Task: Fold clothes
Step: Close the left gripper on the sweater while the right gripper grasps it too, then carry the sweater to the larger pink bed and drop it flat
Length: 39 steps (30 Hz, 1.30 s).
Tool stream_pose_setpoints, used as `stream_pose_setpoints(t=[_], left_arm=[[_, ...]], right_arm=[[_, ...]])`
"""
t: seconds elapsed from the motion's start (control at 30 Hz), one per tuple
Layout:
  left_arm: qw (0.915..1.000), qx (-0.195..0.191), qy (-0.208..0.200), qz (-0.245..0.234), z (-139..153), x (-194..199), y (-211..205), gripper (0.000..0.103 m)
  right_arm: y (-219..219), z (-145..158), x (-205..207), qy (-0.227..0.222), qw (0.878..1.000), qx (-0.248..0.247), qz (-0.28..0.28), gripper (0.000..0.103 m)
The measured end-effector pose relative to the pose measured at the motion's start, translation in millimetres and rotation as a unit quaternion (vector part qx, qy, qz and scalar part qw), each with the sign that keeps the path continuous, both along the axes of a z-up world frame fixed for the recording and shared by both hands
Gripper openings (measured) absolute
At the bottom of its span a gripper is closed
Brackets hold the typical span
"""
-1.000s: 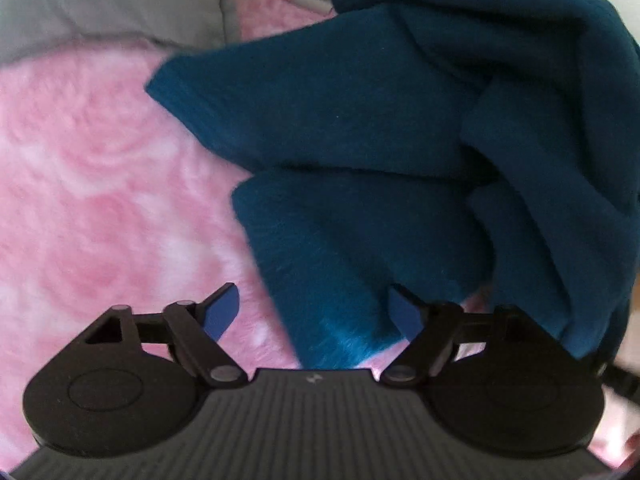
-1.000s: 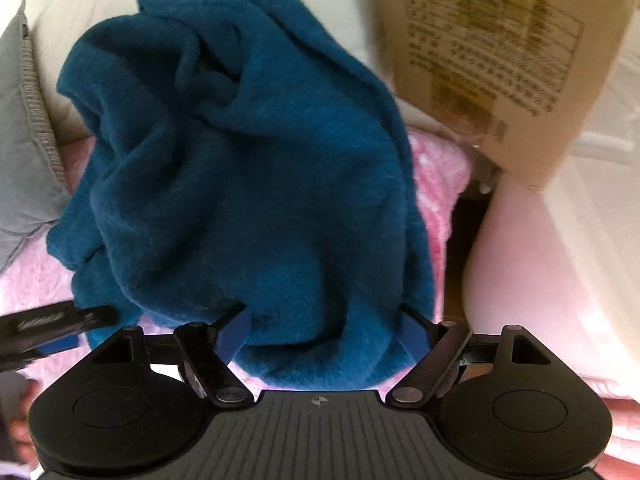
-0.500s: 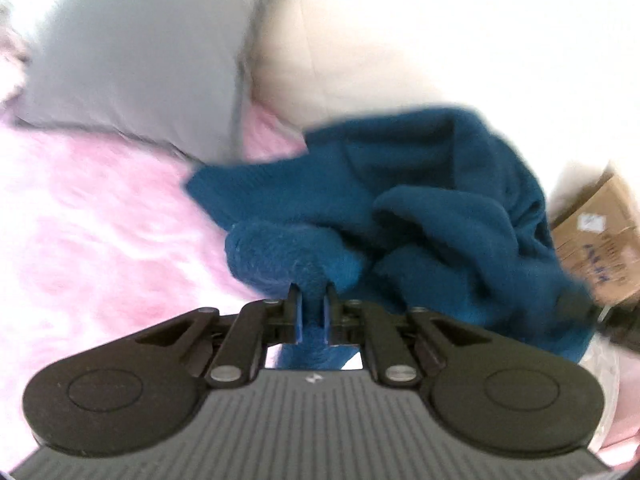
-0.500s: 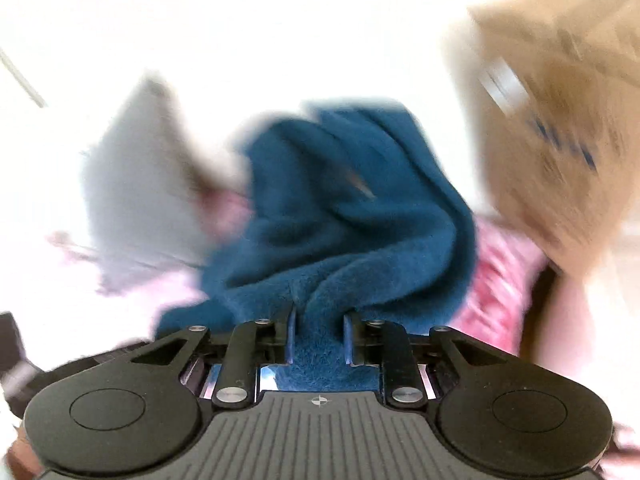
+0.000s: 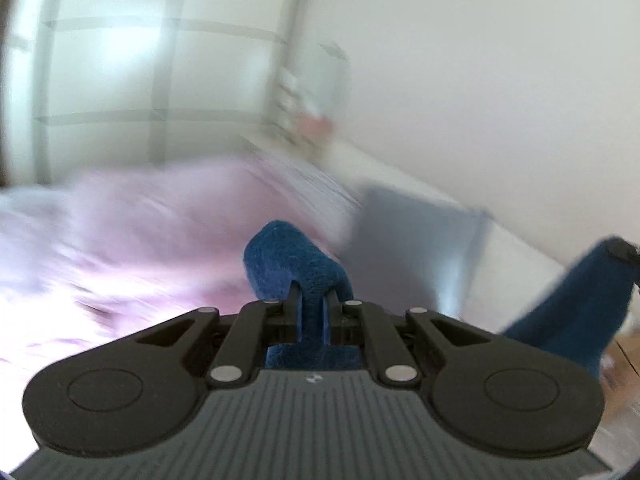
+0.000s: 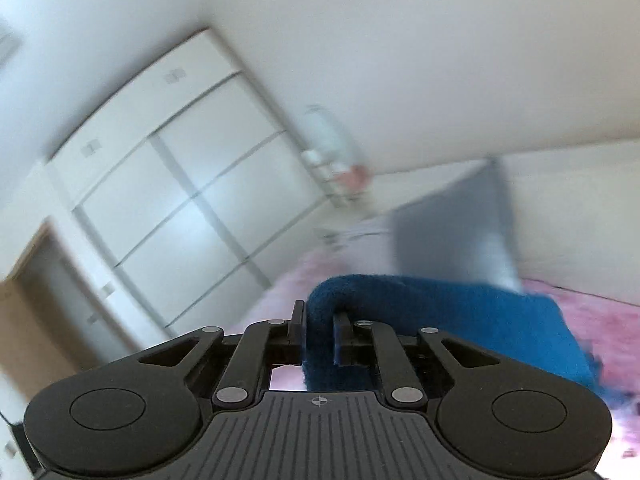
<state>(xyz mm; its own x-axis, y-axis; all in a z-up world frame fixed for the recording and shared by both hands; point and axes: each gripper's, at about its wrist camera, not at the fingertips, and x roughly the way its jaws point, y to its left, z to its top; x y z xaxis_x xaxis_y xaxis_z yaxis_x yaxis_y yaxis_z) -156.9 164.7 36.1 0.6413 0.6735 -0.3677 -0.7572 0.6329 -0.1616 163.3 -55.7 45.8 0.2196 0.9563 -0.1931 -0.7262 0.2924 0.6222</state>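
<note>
Deep-blue fleecy knitted garment (image 5: 296, 258): soft, limp, judged light, best taken at its edges; held aloft above the pink plush bed cover (image 5: 132, 232), clamped in left gripper (image 5: 313, 312) and right gripper (image 6: 320, 332).

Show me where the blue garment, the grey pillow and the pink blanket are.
blue garment (image 6: 460, 308): right wrist view, its fuzzy fold beyond the fingers.
grey pillow (image 5: 416, 244): left wrist view, its face.
pink blanket (image 5: 140, 232): left wrist view, blurred surface.

A home bedroom: pink bedspread (image 5: 132, 232), grey pillow (image 6: 452, 236), white wardrobe (image 6: 168, 184).
</note>
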Motion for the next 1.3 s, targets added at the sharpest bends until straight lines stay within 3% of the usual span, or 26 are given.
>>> stream_pose_setpoints(t=[0.1, 0.23, 0.37, 0.43, 0.5, 0.63, 0.8, 0.9, 1.0, 1.3], left_arm=[[0.9963, 0.049, -0.021, 0.067, 45, -86, -2, 0.006], [0.9805, 0.115, -0.019, 0.158, 97, -177, -15, 0.006], [0.9698, 0.115, 0.027, 0.214, 118, -236, -13, 0.009], [0.9646, 0.078, 0.069, 0.242, 111, -251, -13, 0.012], [0.9576, 0.038, 0.102, 0.267, 88, -270, -20, 0.014], [0.9466, -0.043, 0.122, 0.295, 31, -309, -52, 0.017], [0.9172, -0.166, 0.126, 0.339, -47, -352, -109, 0.017], [0.9152, -0.19, 0.125, 0.332, -63, -344, -141, 0.017], [0.914, -0.211, 0.123, 0.324, -77, -333, -174, 0.017], [0.9175, -0.23, 0.115, 0.304, -94, -277, -244, 0.022]], right_arm=[[24, 29, -52, -0.016, 0.998, 0.034, 0.051, 0.01], [57, 67, -120, -0.036, 0.989, 0.079, 0.118, 0.01], [99, 93, -183, -0.047, 0.974, 0.088, 0.201, 0.01], [134, 97, -216, -0.059, 0.966, 0.015, 0.25, 0.021], [164, 88, -252, -0.076, 0.951, -0.086, 0.286, 0.049], [172, 49, -296, -0.094, 0.934, -0.15, 0.31, 0.053], [138, -22, -318, -0.11, 0.889, -0.262, 0.358, 0.053], [107, -61, -328, -0.149, 0.859, -0.32, 0.371, 0.053], [76, -88, -338, -0.159, 0.838, -0.351, 0.387, 0.053], [15, -95, -319, -0.196, 0.814, -0.34, 0.428, 0.053]])
